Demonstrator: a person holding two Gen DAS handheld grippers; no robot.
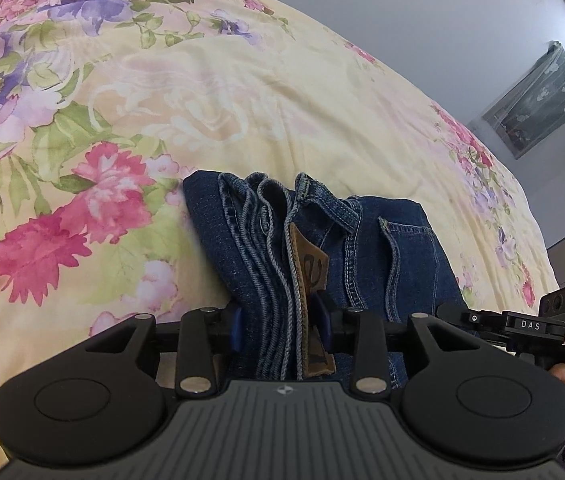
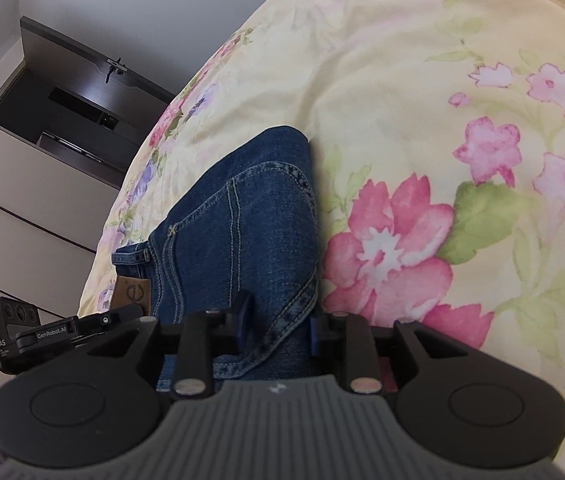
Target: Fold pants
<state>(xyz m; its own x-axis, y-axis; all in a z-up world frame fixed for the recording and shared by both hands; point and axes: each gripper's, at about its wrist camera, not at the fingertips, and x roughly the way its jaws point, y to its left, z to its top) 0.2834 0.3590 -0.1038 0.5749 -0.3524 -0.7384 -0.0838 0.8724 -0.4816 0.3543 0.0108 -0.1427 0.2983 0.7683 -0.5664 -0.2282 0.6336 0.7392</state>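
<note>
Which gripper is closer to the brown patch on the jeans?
Left. The left gripper has the brown patch right between its fingers; the right gripper sits farther along the jeans, beside it.

open quilt (image 1: 242, 100) around folded jeans (image 1: 362, 248), wall (image 1: 422, 20) beyond

Bed cover (image 1: 242, 92), pale yellow with pink and purple flowers, fills most of both views. Plain white wall (image 1: 422, 12) behind. Framed picture (image 1: 538, 100) on wall. White drawers (image 2: 22, 216); dark recessed shelf (image 2: 74, 116).
</note>
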